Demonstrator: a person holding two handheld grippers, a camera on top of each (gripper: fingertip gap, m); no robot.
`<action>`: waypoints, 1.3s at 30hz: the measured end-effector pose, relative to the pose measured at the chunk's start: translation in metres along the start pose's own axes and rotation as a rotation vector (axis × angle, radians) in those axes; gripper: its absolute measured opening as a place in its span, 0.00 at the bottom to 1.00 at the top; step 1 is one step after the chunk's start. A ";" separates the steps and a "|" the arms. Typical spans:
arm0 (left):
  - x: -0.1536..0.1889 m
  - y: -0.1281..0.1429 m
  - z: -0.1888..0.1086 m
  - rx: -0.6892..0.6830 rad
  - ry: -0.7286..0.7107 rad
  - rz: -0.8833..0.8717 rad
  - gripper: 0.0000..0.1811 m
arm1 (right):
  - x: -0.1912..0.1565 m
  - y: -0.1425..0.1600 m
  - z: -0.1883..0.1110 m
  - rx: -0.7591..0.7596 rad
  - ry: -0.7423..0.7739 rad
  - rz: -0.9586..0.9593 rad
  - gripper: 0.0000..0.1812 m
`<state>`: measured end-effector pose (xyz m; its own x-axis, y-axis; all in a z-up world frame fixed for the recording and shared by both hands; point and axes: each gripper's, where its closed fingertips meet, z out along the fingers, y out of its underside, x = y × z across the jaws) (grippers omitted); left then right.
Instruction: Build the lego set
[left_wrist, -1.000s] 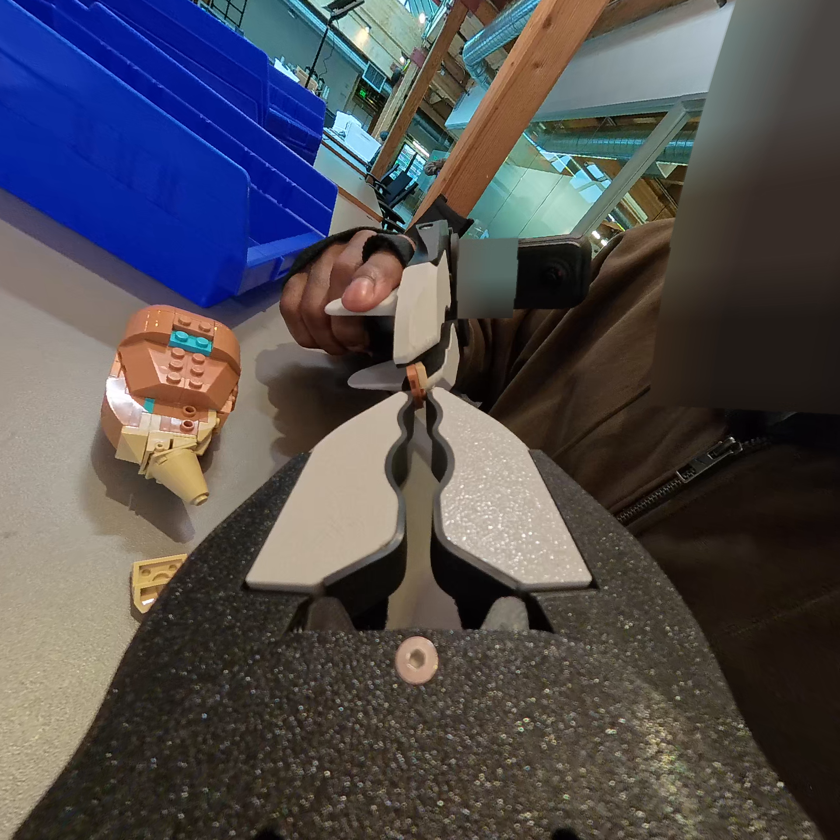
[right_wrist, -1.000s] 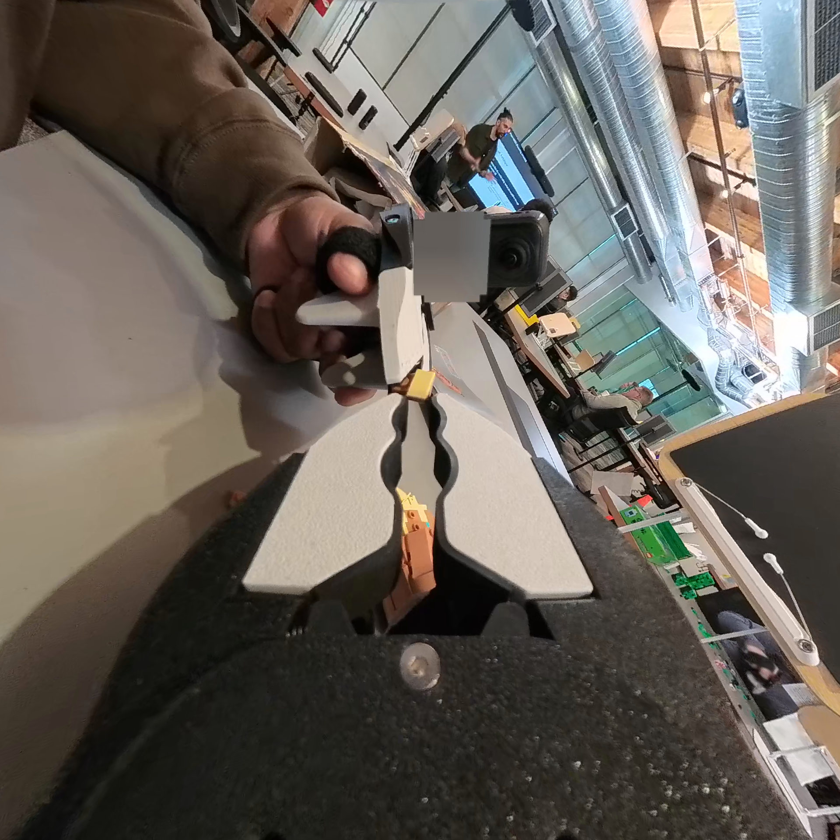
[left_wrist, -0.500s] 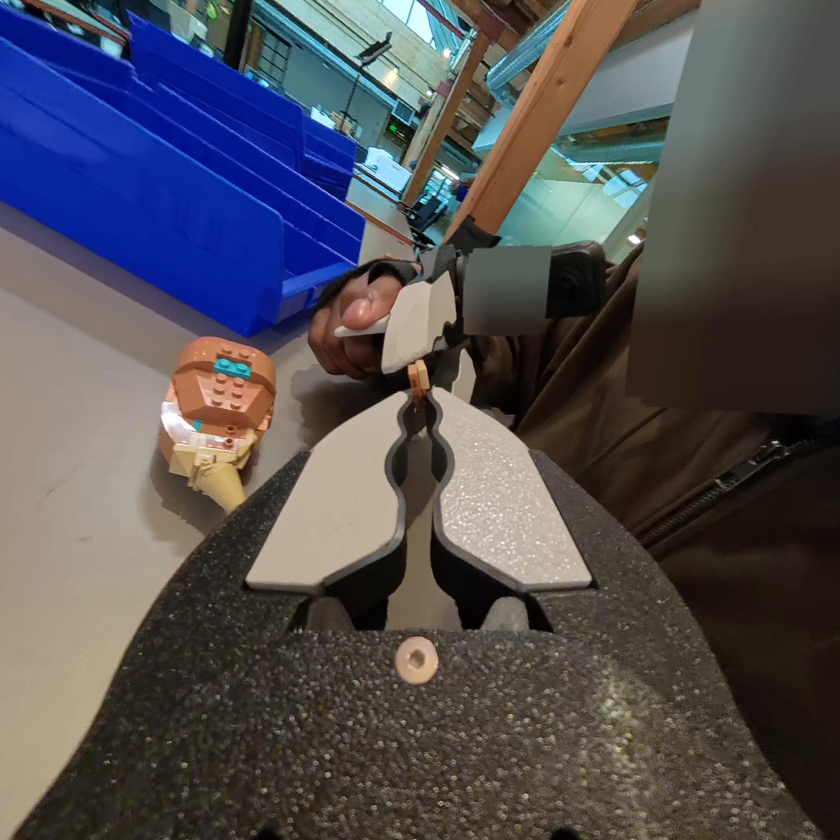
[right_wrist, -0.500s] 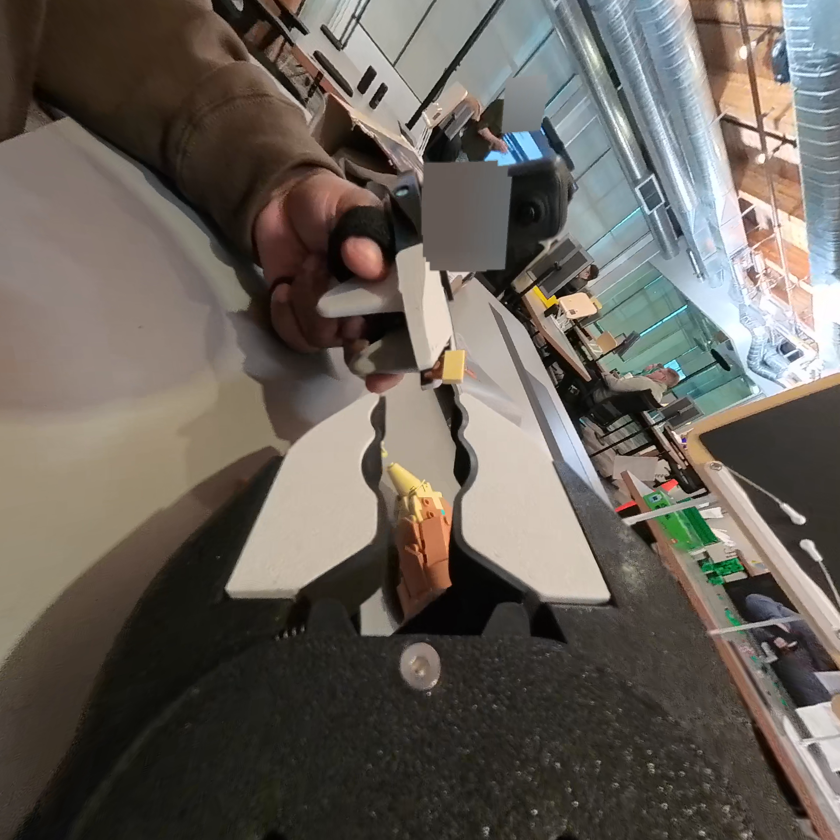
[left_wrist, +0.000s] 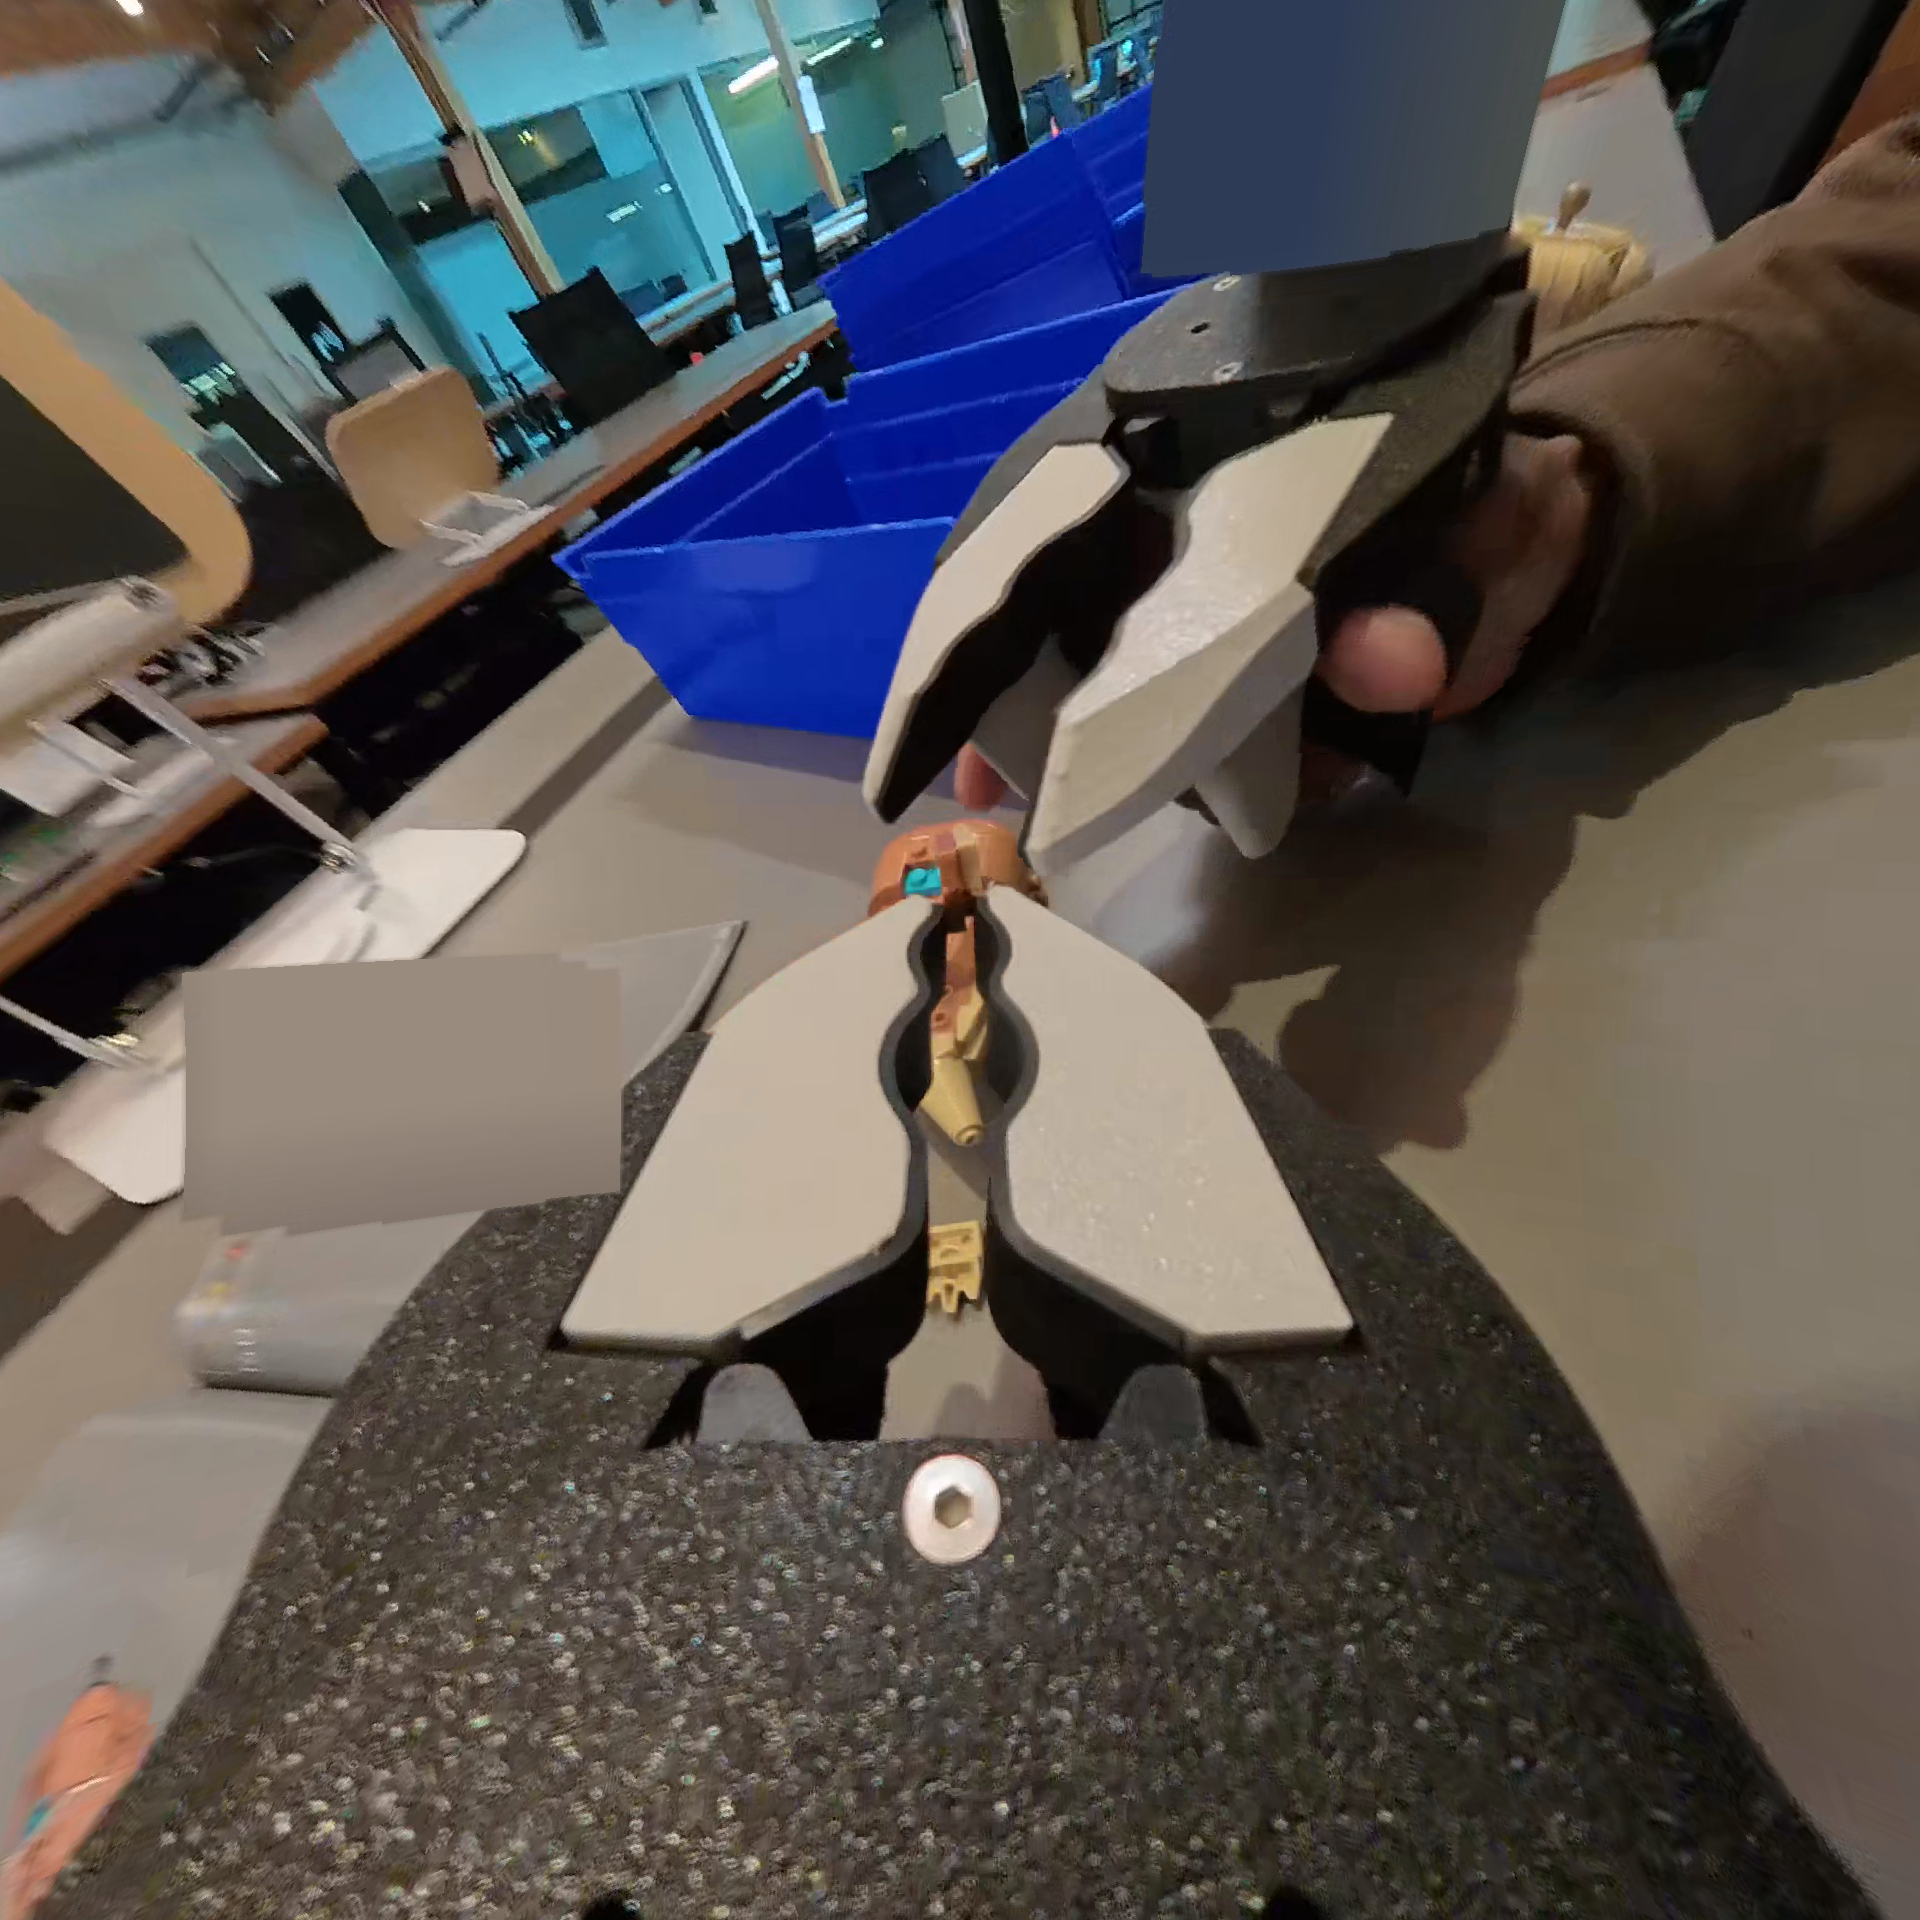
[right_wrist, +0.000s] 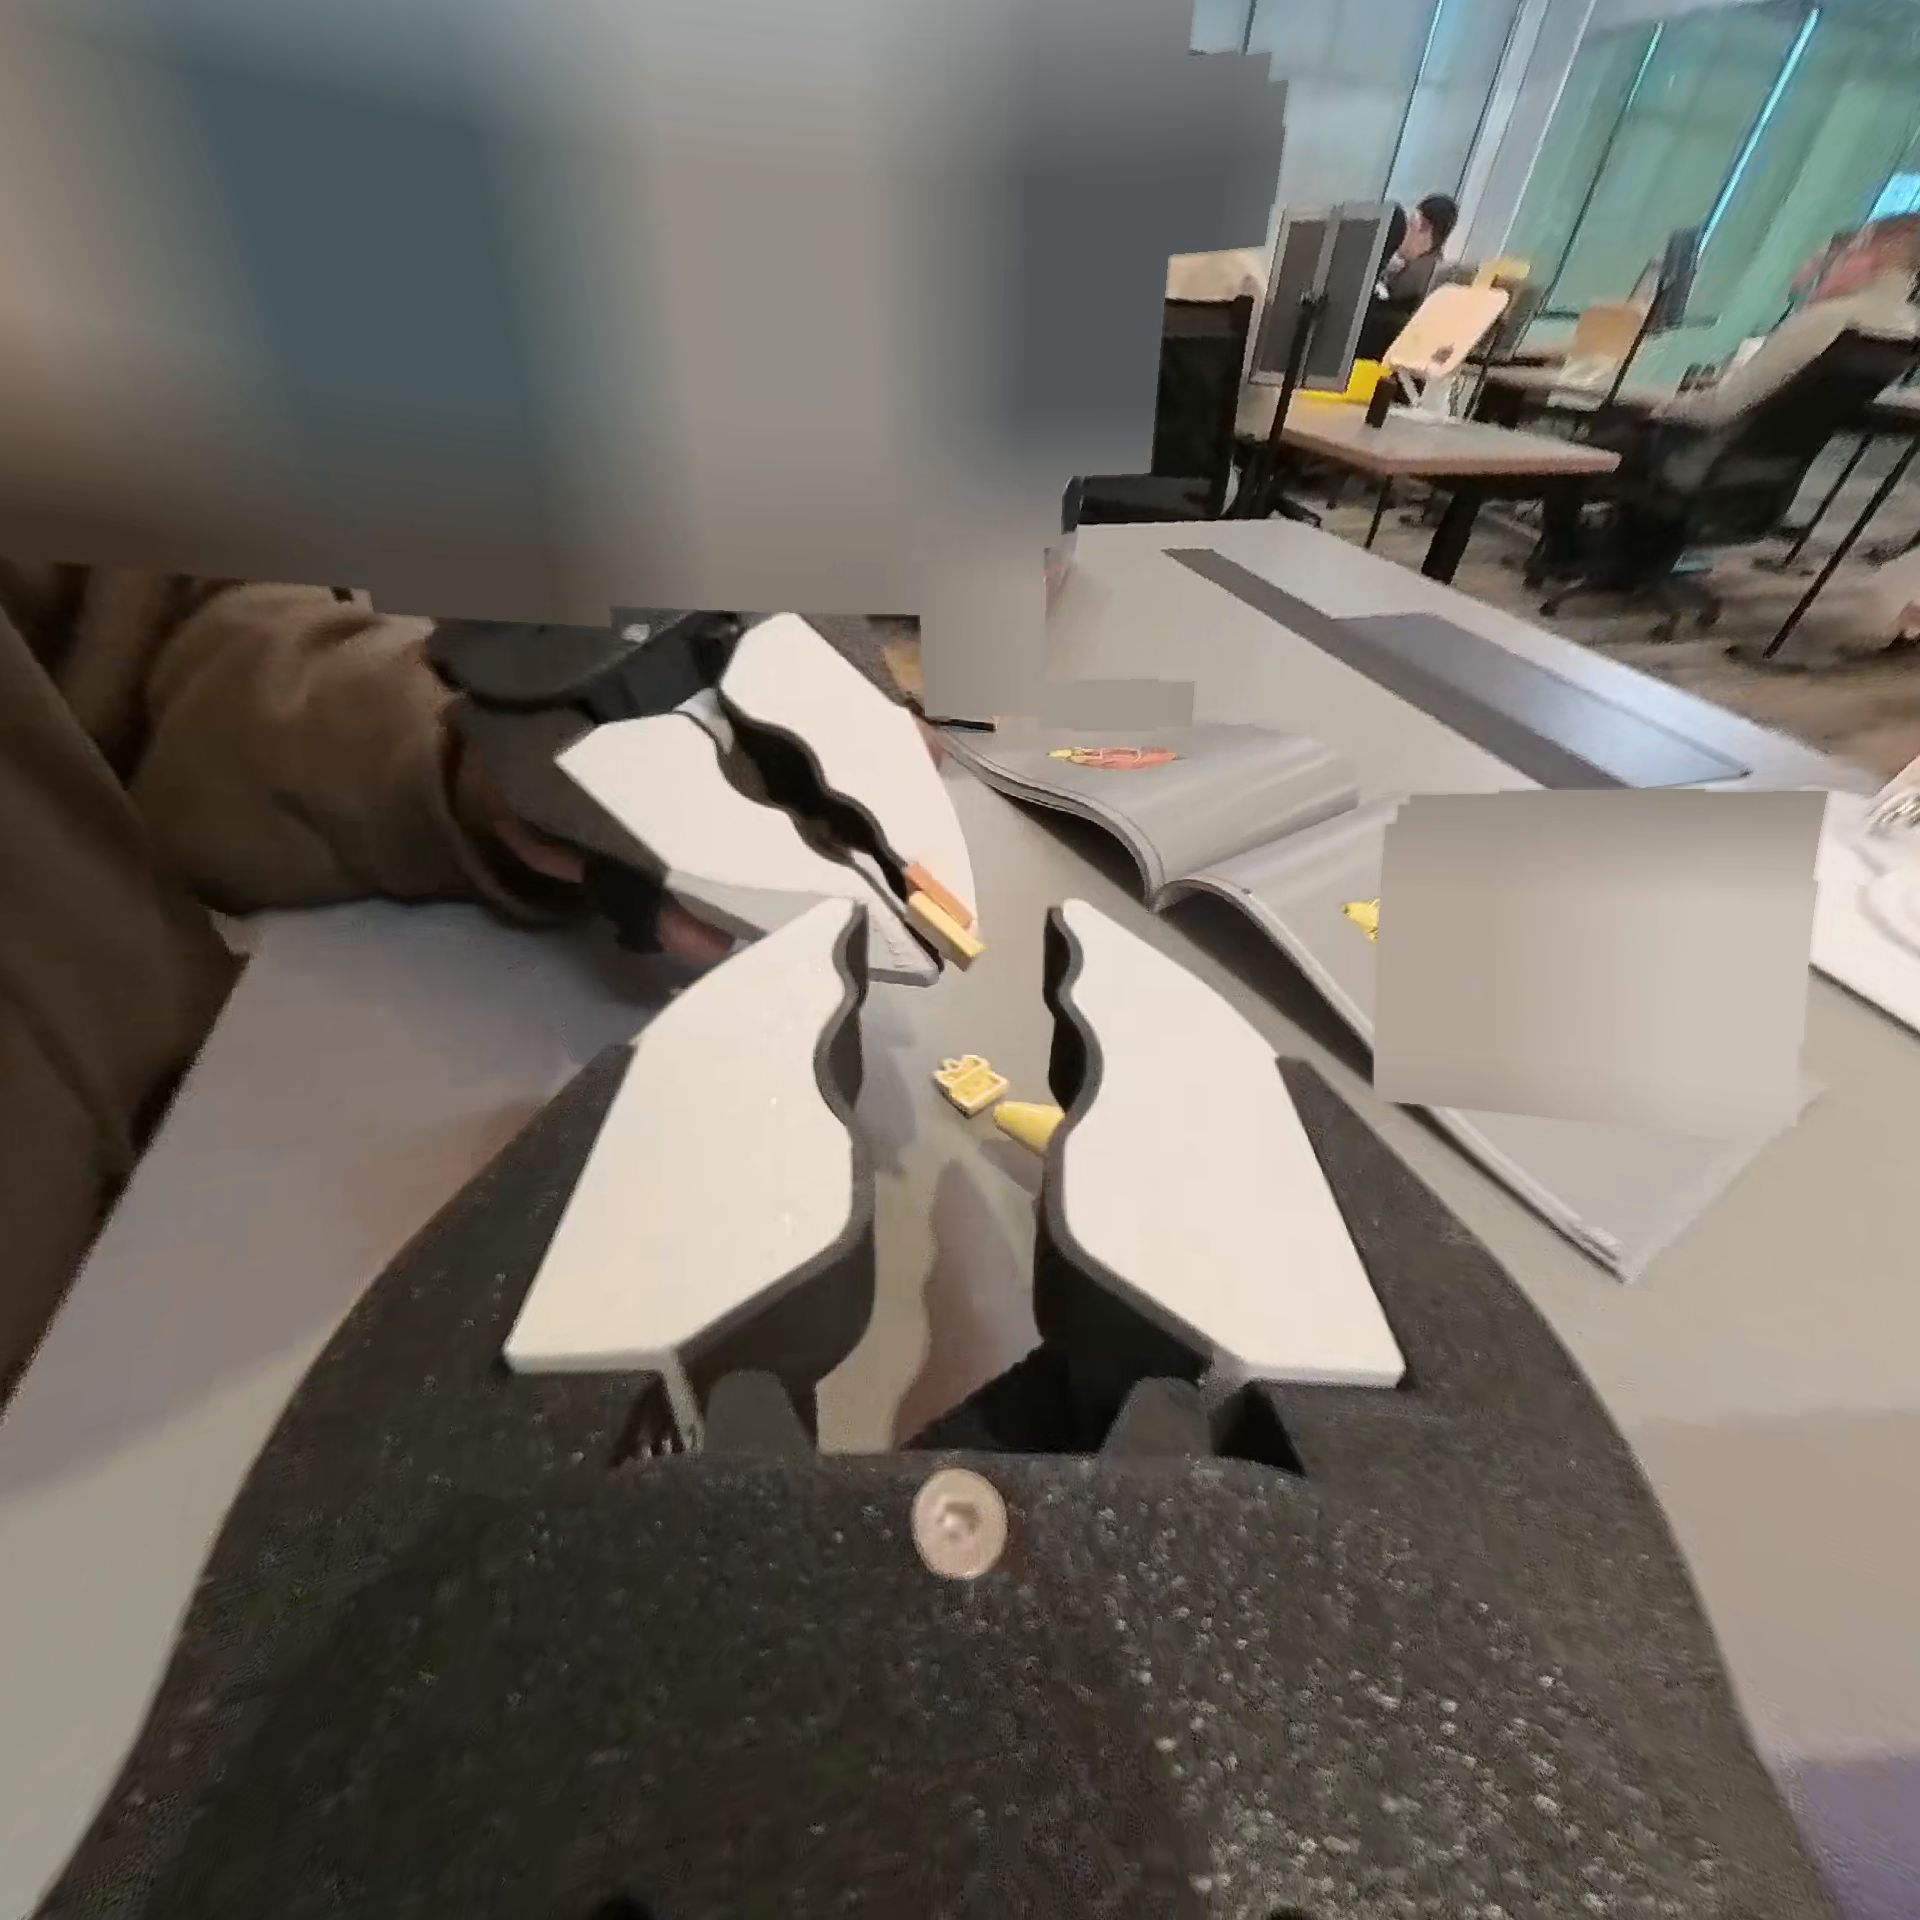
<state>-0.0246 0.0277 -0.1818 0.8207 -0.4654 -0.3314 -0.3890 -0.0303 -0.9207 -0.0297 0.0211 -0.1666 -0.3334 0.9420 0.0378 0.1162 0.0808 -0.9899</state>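
Two stacked plates pinched in left tongs — right tongs gaping beside.

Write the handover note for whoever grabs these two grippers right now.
Left gripper: shut on a small tan-and-brown piece, held just above the table.
Right gripper: open, empty, hovering close opposite the left.
Partly built model: lying on the table below the left gripper, tan cone towards it.
Loose tan piece: on the table beside the cone.
Instruction booklet: open, further along the table.
Done: model body assembled.
Left: probably seat the held piece, then the loose one.
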 end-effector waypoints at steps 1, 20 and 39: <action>0.000 -0.001 0.000 0.000 -0.017 0.030 0.03 | 0.000 -0.001 0.000 0.002 -0.006 0.024 0.18; 0.000 -0.004 0.000 0.005 -0.115 0.181 0.03 | -0.003 0.001 -0.001 -0.063 0.019 -0.028 0.09; -0.005 -0.003 0.000 -0.003 -0.174 0.199 0.03 | 0.002 0.003 0.000 -0.092 0.074 0.014 0.15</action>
<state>-0.0274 0.0301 -0.1769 0.7876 -0.3033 -0.5364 -0.5510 0.0433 -0.8334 -0.0301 0.0236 -0.1696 -0.2621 0.9643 0.0376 0.2072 0.0943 -0.9737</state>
